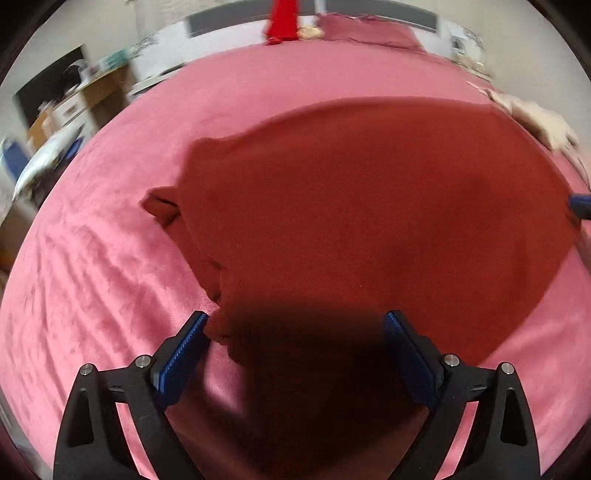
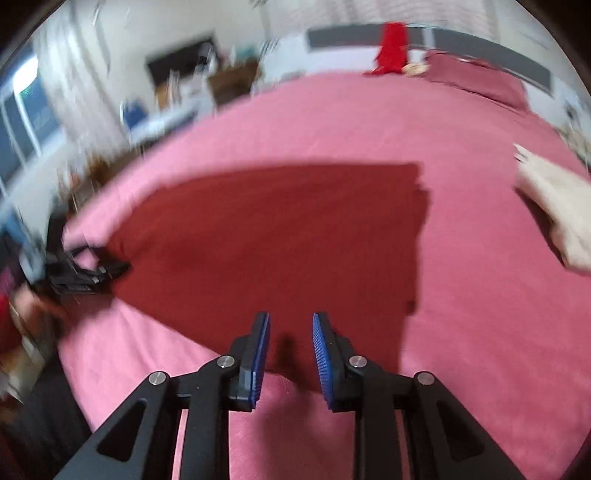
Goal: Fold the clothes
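Covering nearly everything ahead of both tools, a pink bedspread (image 1: 110,229) with a soft, faintly rippled nap forms the working surface. Off to the far left of the left gripper (image 1: 293,325), past the bed's edge, blurred furniture shows: a wooden unit with clutter on top (image 1: 92,92) and a dark rectangle on the pale wall (image 1: 48,85). The left gripper's blue-padded fingers (image 1: 184,354) stand wide apart and hold nothing; the near left corner of the dark red garment (image 1: 351,206) lies between them, just beside the left pad, under the tool's own shadow. The garment spreads flat ahead of this gripper as a broad folded shape, with a small bunched flap poking out on its left side. Straight ahead at the far end hangs a bright red cloth (image 1: 282,18), with a maroon pillow (image 1: 365,31) to its right against a grey headboard. A cream garment (image 1: 535,118) lies ahead to the right.

From the right gripper (image 2: 291,332), a window (image 2: 26,114) glows at far left, and the other tool (image 2: 85,269) sits low on the left at the garment's corner. The right gripper's fingers are parted by a narrow gap, empty, poised over the garment's (image 2: 277,236) near edge. The cream garment (image 2: 557,206) lies to the right, well apart from the red one.
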The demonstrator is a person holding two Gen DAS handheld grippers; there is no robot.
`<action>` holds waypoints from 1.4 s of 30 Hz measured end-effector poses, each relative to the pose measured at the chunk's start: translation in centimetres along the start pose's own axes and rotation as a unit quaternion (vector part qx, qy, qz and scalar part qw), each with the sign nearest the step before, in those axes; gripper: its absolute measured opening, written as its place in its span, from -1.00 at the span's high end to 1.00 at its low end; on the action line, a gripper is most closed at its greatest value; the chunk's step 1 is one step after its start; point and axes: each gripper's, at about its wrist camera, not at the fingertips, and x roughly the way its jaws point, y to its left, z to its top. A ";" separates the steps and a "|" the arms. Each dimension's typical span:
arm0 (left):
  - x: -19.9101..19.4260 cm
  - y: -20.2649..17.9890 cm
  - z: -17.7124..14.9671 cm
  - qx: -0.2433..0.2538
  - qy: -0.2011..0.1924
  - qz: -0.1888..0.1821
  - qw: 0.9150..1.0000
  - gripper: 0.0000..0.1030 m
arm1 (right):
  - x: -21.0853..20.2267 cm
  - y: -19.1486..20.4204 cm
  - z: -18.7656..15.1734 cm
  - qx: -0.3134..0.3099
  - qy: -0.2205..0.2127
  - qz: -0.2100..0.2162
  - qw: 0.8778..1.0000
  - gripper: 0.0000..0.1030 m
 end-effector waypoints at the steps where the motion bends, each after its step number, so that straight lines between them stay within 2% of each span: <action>1: 0.1 0.3 -0.1 0.006 0.007 -0.001 1.000 -0.89 | 1.6 0.7 -0.9 -0.031 0.054 -0.011 0.998 0.53; 2: 0.0 0.7 -0.3 0.007 0.012 -0.004 1.000 -0.94 | 2.5 1.1 -1.7 -0.058 0.089 -0.022 0.994 0.54; 4: -0.2 1.5 -0.5 0.011 0.023 -0.010 1.000 -0.94 | 1.3 1.3 -3.3 -0.087 0.078 -0.038 0.992 0.56; 9: -1.2 2.7 -0.5 0.013 0.036 -0.032 0.999 -0.94 | -1.1 -1.8 -4.4 0.020 0.116 -0.005 0.993 0.56; 11: -2.5 3.5 -0.1 -0.021 0.026 -0.034 0.999 -0.94 | -2.7 -1.4 -3.6 0.018 0.083 -0.014 0.996 0.53; 15: -2.5 3.5 -0.2 -0.046 0.015 -0.019 0.999 -0.94 | -3.8 0.6 -0.2 0.022 -0.007 0.022 0.999 0.51; 18: -2.3 3.2 -0.4 -0.060 0.008 -0.006 0.998 -0.94 | -0.9 3.2 2.1 -0.003 -0.010 -0.004 1.000 0.51; 19: -2.2 3.2 -0.5 -0.065 0.005 -0.002 0.998 -0.94 | 0.4 3.6 2.4 -0.009 -0.003 -0.016 1.000 0.50; 21: -2.0 3.0 -0.6 -0.075 0.001 0.007 0.997 -0.94 | 3.5 5.0 2.4 -0.017 0.044 -0.035 0.998 0.49; 22: -1.9 2.9 -0.7 -0.079 -0.002 0.011 0.997 -0.94 | 4.1 5.6 1.6 -0.026 0.044 -0.050 0.997 0.49; 24: -2.1 3.3 -0.8 -0.094 -0.007 0.016 0.995 -0.94 | 3.3 6.6 -0.3 -0.062 0.007 -0.072 0.995 0.47; 26: -4.1 5.7 -1.4 -0.133 -0.034 0.006 0.991 -0.94 | 2.3 6.6 -1.7 -0.086 -0.005 -0.069 0.994 0.46; 28: -5.9 6.5 -1.4 -0.141 -0.070 0.013 0.987 -0.94 | 0.7 5.5 -1.2 -0.055 -0.017 -0.055 0.997 0.47; 30: -7.5 5.8 -0.6 -0.131 -0.116 0.028 0.984 -0.94 | -0.9 4.5 -0.4 -0.028 -0.035 -0.042 0.998 0.47; 32: -8.5 3.8 1.6 -0.105 -0.167 0.036 0.980 -0.94 | -2.3 4.0 1.8 -0.020 -0.088 -0.031 0.995 0.46; 33: -8.5 3.0 2.4 -0.090 -0.165 0.027 0.982 -0.94 | -2.6 3.7 2.8 -0.017 -0.105 -0.028 0.994 0.46; 34: -8.4 1.9 3.0 -0.068 -0.153 0.019 0.986 -0.94 | -2.2 3.5 3.5 -0.019 -0.100 -0.030 0.994 0.46; 36: -7.5 0.4 3.8 -0.028 -0.121 0.027 0.992 -0.94 | -1.2 3.1 4.9 -0.024 -0.088 -0.033 0.995 0.46; 38: -7.7 0.5 3.5 -0.033 -0.127 0.025 0.991 -0.94 | -0.3 2.6 6.3 -0.028 -0.077 -0.036 0.996 0.46; 39: -7.8 0.9 3.6 -0.055 -0.137 0.009 0.989 -0.94 | -0.1 2.4 6.8 -0.028 -0.074 -0.035 0.996 0.46; 40: -7.9 1.5 3.9 -0.099 -0.154 -0.025 0.983 -0.94 | 0.3 2.0 7.3 -0.024 -0.079 -0.034 0.996 0.46; 42: -7.3 1.9 4.9 -0.188 -0.170 -0.083 0.964 -0.94 | 0.9 1.6 8.4 -0.019 -0.094 -0.047 0.994 0.46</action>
